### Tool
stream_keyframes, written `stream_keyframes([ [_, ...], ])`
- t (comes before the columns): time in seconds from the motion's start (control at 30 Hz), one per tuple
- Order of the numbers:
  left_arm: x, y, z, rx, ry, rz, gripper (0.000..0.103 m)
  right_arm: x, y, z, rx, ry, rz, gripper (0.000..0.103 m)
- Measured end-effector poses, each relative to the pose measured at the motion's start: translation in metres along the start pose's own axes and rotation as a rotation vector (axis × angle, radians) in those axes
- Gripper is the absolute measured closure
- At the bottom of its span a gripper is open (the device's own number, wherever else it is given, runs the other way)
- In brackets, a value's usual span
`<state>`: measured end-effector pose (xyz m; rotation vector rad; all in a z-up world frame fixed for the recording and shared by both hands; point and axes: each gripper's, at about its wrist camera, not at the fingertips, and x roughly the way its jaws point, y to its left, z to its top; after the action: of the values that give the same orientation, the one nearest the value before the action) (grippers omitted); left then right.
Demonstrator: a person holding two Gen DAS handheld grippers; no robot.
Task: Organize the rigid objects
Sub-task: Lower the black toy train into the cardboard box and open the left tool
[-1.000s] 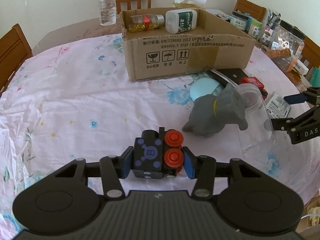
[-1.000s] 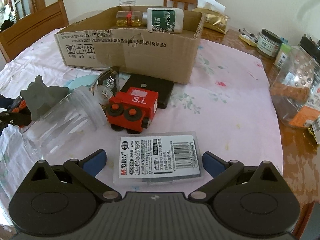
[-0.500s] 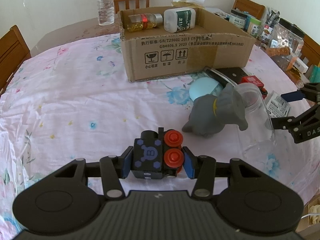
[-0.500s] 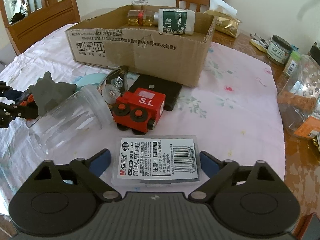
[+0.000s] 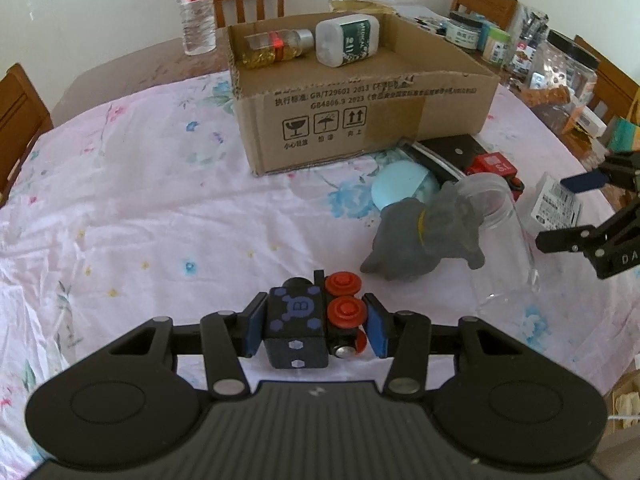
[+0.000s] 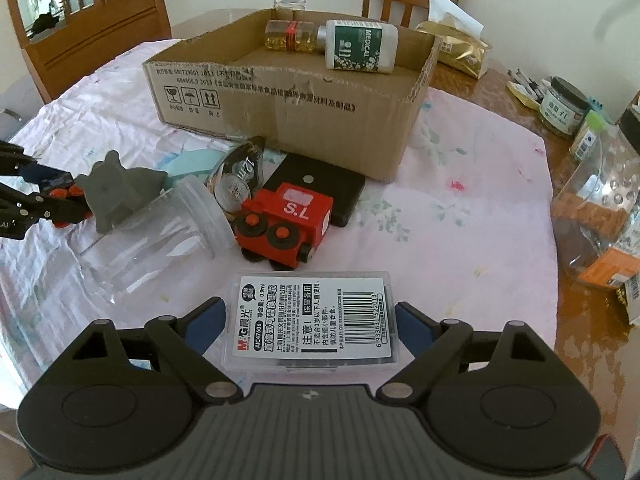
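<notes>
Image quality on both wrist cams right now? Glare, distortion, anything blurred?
Left wrist: strong fisheye bend with dark corners, daylight is soft, cardboard box print sharp, far clutter soft. Right wrist: same bend, glare on the bare wooden table edge, plastic case label crisp, clear jar washed out.

Left claw [image 5: 314, 330] clamped on black toy train [image 5: 306, 330], grey elephant [image 5: 424, 242] beyond, cardboard box [image 5: 360, 120] behind
</notes>
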<state>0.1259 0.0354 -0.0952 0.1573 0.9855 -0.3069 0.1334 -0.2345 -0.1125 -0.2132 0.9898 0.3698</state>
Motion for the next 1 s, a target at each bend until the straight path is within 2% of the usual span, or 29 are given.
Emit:
stream_keyframes([
  [0.17, -0.010, 0.001, 0.008, 0.023, -0.002, -0.005, 0.054, -0.011, -0.003, 0.007, -0.020, -0.014, 0.005, 0.010],
  [0.43, -0.035, 0.002, 0.038, 0.071, -0.011, -0.066, 0.054, -0.036, -0.007, 0.033, -0.094, -0.052, 0.027, 0.010],
  [0.63, -0.048, 0.000, 0.077, 0.132, -0.082, -0.088, 0.054, -0.053, -0.012, 0.064, -0.117, -0.107, 0.054, 0.010],
  [0.87, -0.036, 0.005, 0.131, 0.171, -0.172, -0.082, 0.054, -0.058, -0.017, 0.098, -0.113, -0.164, 0.055, 0.010],
  [1.0, -0.013, 0.009, 0.155, 0.180, -0.179, -0.074, 0.054, -0.057, -0.017, 0.115, -0.107, -0.185, 0.052, 0.010],
])
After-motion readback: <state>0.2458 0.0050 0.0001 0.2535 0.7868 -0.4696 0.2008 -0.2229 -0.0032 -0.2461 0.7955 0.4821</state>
